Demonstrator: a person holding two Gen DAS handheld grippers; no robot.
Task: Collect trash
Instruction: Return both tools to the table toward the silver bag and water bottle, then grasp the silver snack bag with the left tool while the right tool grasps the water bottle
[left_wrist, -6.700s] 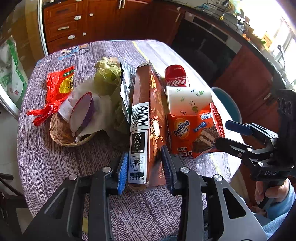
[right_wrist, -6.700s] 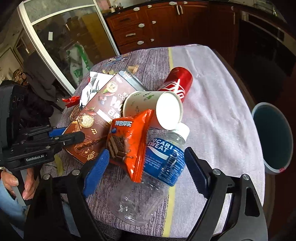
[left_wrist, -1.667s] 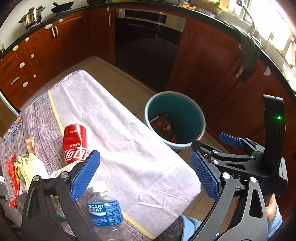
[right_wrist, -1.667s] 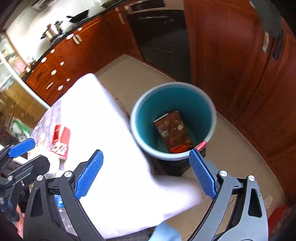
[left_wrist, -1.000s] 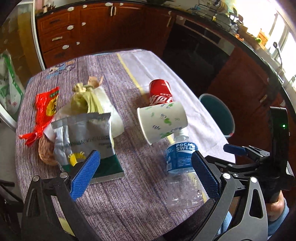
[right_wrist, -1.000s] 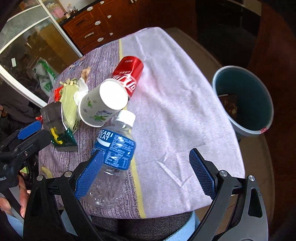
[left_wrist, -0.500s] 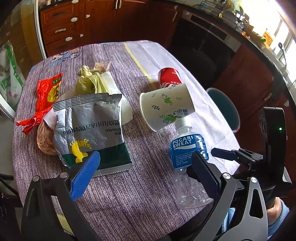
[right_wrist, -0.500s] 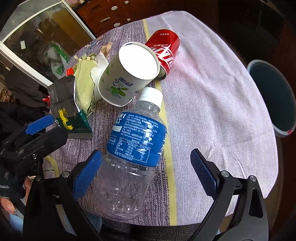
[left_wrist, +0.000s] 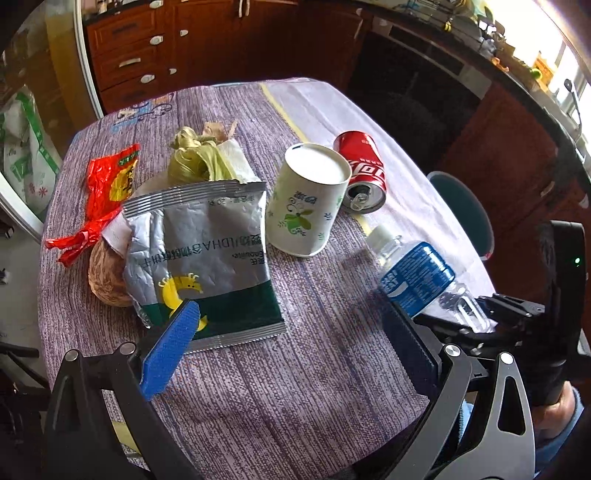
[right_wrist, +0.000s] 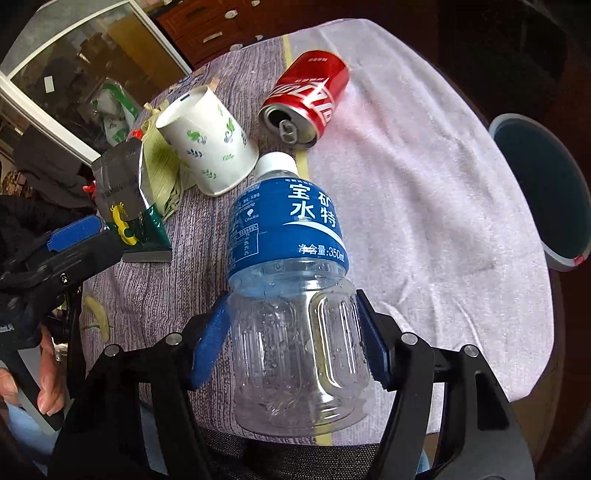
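My right gripper (right_wrist: 291, 339) is shut on the clear lower body of an empty plastic bottle (right_wrist: 291, 295) with a blue label; the bottle also shows in the left wrist view (left_wrist: 417, 273). My left gripper (left_wrist: 291, 350) is open and empty, low over the table, with its left pad above a silver and green snack bag (left_wrist: 199, 258). A paper cup (left_wrist: 306, 199) and a red cola can (left_wrist: 362, 170) lie on the table beyond. The teal trash bin (right_wrist: 543, 192) stands on the floor to the right.
A red wrapper (left_wrist: 103, 192), green and white crumpled bags (left_wrist: 199, 162) and a small wicker basket (left_wrist: 105, 280) sit at the table's left. A purple and white cloth (right_wrist: 424, 192) covers the round table. Wooden cabinets (left_wrist: 155, 55) stand behind.
My right gripper has moved forward and closed on the bottle's lower body. My left gripper has dropped closer to the snack bag and stays open.
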